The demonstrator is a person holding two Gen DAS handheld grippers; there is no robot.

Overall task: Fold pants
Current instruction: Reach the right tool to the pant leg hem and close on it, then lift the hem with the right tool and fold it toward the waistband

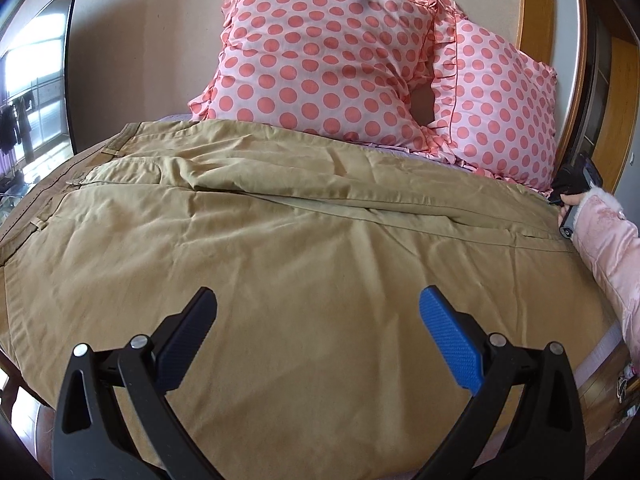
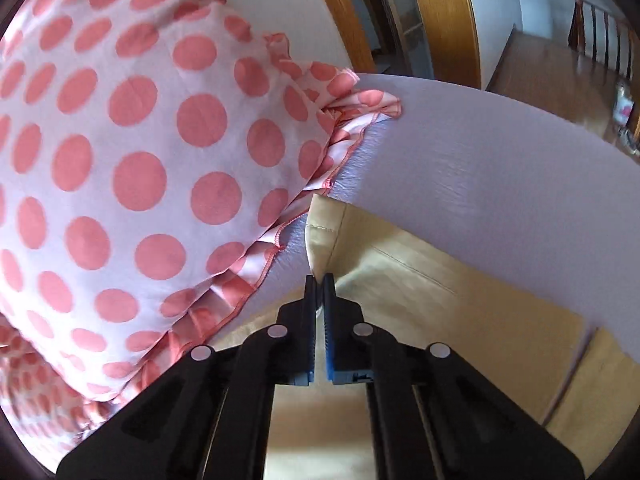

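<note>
Tan pants (image 1: 280,248) lie spread across the bed, waistband at the left, legs running right. My left gripper (image 1: 318,306) is open and empty, hovering over the near leg. My right gripper (image 2: 319,280) is shut on the hem of a pant leg (image 2: 324,236), lifted a little off the sheet beside a pillow. In the left wrist view the right gripper (image 1: 576,184) shows at the far right edge, held by a hand in a pink sleeve.
Two pink polka-dot pillows (image 1: 320,56) (image 2: 132,168) lean against the wall at the head of the bed. The lilac sheet (image 2: 480,168) runs to the bed edge. A wooden door frame (image 2: 444,20) and floor lie beyond. A window (image 1: 36,80) is at the left.
</note>
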